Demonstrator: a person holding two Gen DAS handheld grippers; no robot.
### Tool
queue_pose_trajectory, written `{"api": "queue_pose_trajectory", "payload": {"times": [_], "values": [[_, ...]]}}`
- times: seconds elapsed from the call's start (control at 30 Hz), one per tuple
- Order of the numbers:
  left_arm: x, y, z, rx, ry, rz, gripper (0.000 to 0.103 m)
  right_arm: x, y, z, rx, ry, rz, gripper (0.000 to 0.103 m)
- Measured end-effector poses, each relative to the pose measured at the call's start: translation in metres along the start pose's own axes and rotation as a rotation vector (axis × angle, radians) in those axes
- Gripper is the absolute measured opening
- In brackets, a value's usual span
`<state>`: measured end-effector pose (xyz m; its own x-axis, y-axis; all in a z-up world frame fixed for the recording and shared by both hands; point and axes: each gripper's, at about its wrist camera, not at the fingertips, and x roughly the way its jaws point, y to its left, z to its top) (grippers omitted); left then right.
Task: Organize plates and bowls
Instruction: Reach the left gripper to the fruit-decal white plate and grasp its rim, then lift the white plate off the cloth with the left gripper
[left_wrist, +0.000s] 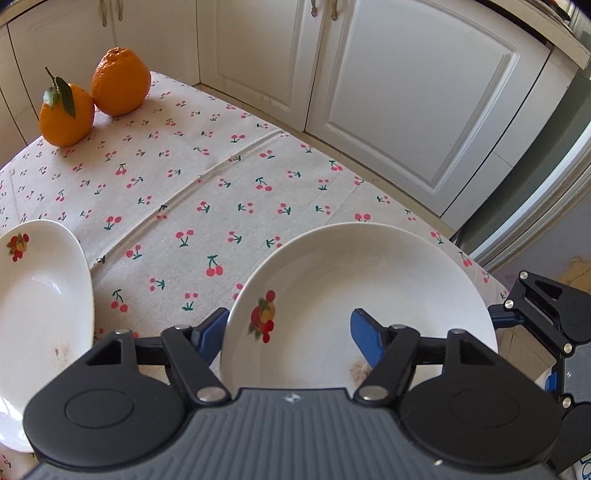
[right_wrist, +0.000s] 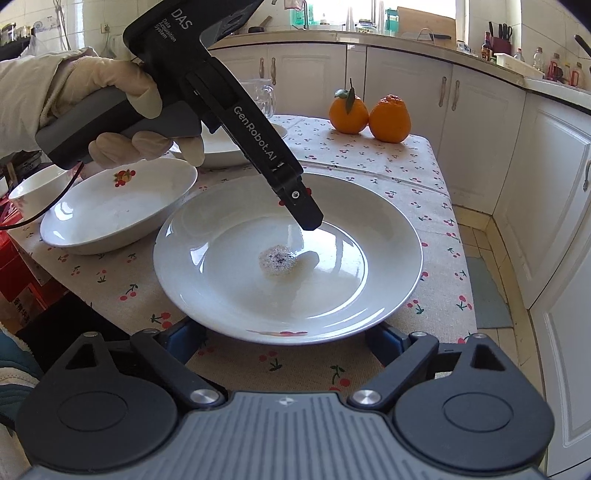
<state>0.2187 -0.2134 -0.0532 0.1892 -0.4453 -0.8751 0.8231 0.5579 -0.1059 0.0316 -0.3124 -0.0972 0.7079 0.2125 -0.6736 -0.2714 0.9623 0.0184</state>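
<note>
A white deep plate with a fruit motif (left_wrist: 362, 295) (right_wrist: 288, 258) lies on the cherry-print tablecloth (left_wrist: 184, 192). My left gripper (left_wrist: 288, 332) is open; its blue fingers straddle the plate's near-left rim, one outside, one over the inside. In the right wrist view its black body reaches down over the plate (right_wrist: 258, 147). My right gripper (right_wrist: 284, 339) is open, its blue fingers below the plate's near rim. A second fruit-motif plate (left_wrist: 40, 314) (right_wrist: 118, 210) lies to the left. A third white plate (right_wrist: 221, 147) and a small white bowl (right_wrist: 33, 192) lie beyond.
Two oranges (left_wrist: 92, 96) (right_wrist: 369, 110) stand at the table's far end. A glass jug (right_wrist: 264, 96) stands behind the far plate. White cabinets (left_wrist: 406, 92) run along the far and right sides. A red crate (right_wrist: 18, 266) sits by the table's left edge.
</note>
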Motion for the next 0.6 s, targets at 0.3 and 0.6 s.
{"api": "queue_pose_trajectory", "payload": {"times": [0.3,0.6], "values": [[0.001,0.008,0.008,0.002,-0.002,-0.016,0.068,0.008,-0.005,0.010,-0.007,0.026,0.004,0.095],[0.010,0.019,0.032,0.024,-0.036,-0.023,0.068,0.025,-0.027,0.023,-0.005,0.037,-0.005,0.095]]}}
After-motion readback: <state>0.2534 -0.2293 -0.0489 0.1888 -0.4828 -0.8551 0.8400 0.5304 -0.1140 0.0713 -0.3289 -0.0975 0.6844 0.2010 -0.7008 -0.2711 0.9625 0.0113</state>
